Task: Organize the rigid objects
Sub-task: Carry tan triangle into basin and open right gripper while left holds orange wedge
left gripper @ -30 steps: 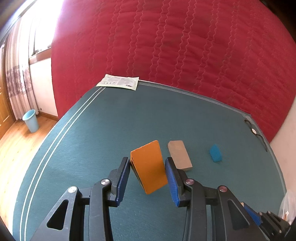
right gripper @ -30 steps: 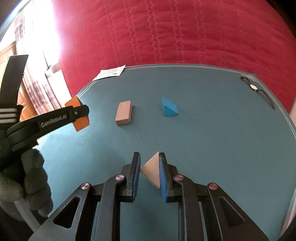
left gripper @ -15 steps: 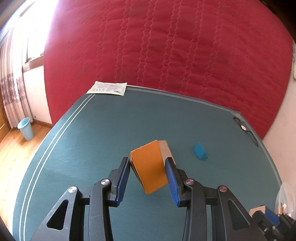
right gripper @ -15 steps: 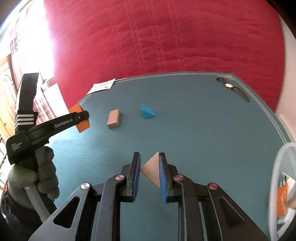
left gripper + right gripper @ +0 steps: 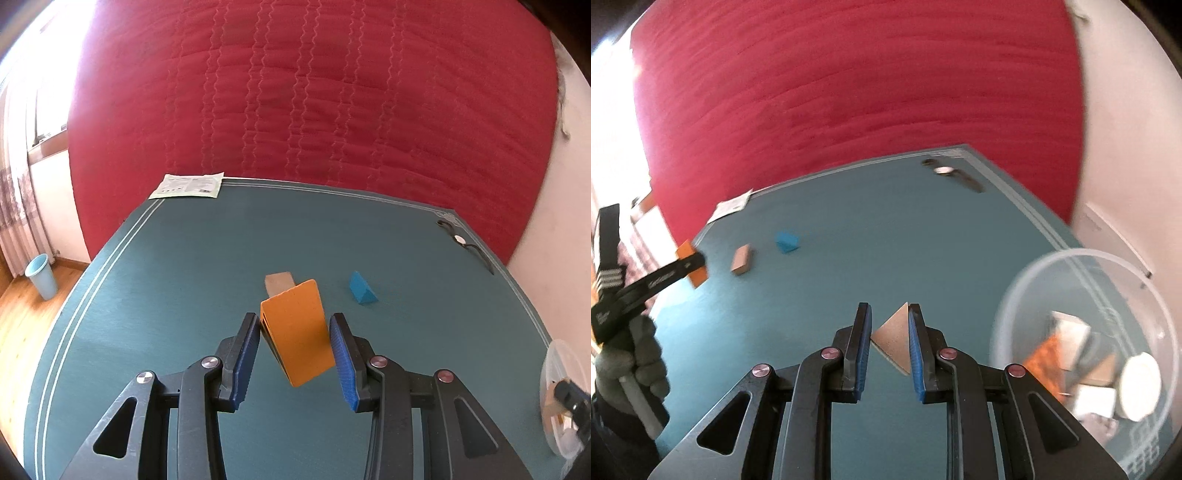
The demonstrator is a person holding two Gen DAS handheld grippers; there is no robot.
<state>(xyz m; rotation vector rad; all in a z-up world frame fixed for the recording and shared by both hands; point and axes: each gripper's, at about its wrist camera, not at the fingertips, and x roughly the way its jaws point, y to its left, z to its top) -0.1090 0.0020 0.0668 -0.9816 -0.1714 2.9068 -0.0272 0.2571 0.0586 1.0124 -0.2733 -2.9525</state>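
Holding: my left gripper [image 5: 295, 354] has its jaws clamped on an orange wedge block [image 5: 295, 332], lower centre of the left view.
Right gripper [image 5: 890, 347]: jaws nearly shut, pinching a tan triangular block [image 5: 895, 341], lower centre of the right view.
Counter [image 5: 184, 295]: teal cloth; a tan rectangular block [image 5: 279, 282] and a blue wedge [image 5: 362, 288] lie mid-frame, apart.
Bowl [image 5: 1034, 273]: clear, lower right of the right view, blurred blocks inside.
Left hand [image 5: 631, 369]: grey glove, lower left of the right view.
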